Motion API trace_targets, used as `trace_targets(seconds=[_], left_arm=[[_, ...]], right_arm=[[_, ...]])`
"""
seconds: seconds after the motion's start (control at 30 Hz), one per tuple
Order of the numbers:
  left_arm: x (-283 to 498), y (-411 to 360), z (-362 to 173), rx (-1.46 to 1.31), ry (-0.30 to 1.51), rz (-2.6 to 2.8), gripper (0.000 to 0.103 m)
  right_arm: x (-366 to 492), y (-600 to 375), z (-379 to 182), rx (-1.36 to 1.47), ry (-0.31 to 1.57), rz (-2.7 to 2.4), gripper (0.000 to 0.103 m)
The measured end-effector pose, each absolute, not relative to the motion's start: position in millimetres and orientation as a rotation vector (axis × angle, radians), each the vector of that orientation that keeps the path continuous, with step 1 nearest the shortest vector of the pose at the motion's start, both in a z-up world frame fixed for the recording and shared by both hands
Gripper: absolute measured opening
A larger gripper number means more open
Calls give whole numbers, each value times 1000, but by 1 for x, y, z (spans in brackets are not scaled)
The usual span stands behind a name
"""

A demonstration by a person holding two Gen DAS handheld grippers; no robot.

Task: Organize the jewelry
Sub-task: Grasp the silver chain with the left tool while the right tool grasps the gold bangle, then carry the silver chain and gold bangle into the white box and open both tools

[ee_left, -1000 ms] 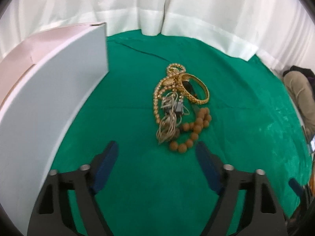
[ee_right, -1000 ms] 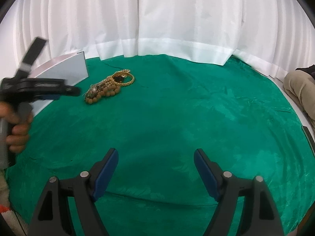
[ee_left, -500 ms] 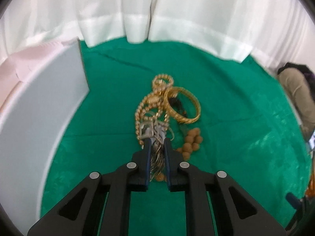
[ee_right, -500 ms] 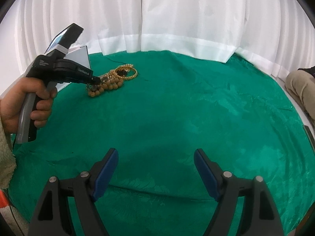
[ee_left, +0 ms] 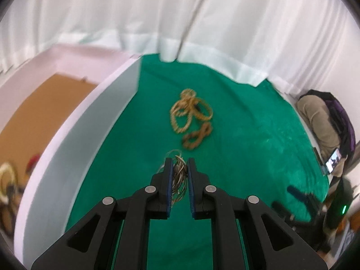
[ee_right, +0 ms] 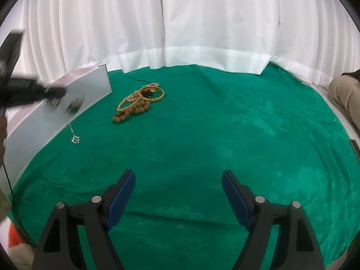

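My left gripper (ee_left: 179,163) is shut on a tangle of thin silvery-brown chains (ee_left: 178,180), lifted off the green cloth. In the right wrist view the same chains (ee_right: 73,108) dangle in front of the white box wall (ee_right: 90,87), a small pendant (ee_right: 76,138) hanging lowest. On the cloth lie gold bangles and a gold bead chain (ee_left: 190,112) with a brown bead bracelet (ee_left: 196,137) beside them; the same pile (ee_right: 139,103) shows in the right wrist view. My right gripper (ee_right: 178,194) stands open over bare cloth near the front, nothing between its fingers.
The white box (ee_left: 67,135) has a brown floor (ee_left: 38,112) with a few pieces of jewelry (ee_left: 9,180) in its near corner. White curtains (ee_right: 202,22) ring the green cloth (ee_right: 225,135). A seated person's knee (ee_right: 344,92) shows at the right edge.
The left gripper went from open to shut on the thin chains, then lifted them off the pile and swung left toward the white box. The right gripper stayed put.
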State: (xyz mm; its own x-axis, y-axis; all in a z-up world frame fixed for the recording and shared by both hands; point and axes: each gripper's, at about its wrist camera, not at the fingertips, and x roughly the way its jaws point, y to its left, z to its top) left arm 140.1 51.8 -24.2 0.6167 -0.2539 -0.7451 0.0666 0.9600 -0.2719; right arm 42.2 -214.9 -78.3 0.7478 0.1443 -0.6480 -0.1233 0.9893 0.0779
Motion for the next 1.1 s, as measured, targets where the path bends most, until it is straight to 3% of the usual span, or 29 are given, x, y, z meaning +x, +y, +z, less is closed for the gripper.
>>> trace_targets(seconds=[0.33, 0.4, 0.43, 0.83, 0.9, 1.1], left_arm=[[103, 93, -67, -276, 933, -106, 10], [99, 95, -67, -284, 929, -106, 10], [99, 96, -67, -287, 926, -105, 10], [103, 96, -68, -260, 951, -70, 10], [106, 94, -66, -256, 953, -68, 10], [101, 94, -32, -275, 906, -109, 10]], right_arm=[[166, -201, -50, 190, 850, 372, 77], [204, -187, -48, 168, 887, 411, 29], [225, -178, -50, 156, 923, 425, 27], [323, -87, -83, -123, 1079, 386, 26], [325, -81, -92, -173, 1101, 355, 9], [307, -100, -56, -53, 1024, 383, 6]])
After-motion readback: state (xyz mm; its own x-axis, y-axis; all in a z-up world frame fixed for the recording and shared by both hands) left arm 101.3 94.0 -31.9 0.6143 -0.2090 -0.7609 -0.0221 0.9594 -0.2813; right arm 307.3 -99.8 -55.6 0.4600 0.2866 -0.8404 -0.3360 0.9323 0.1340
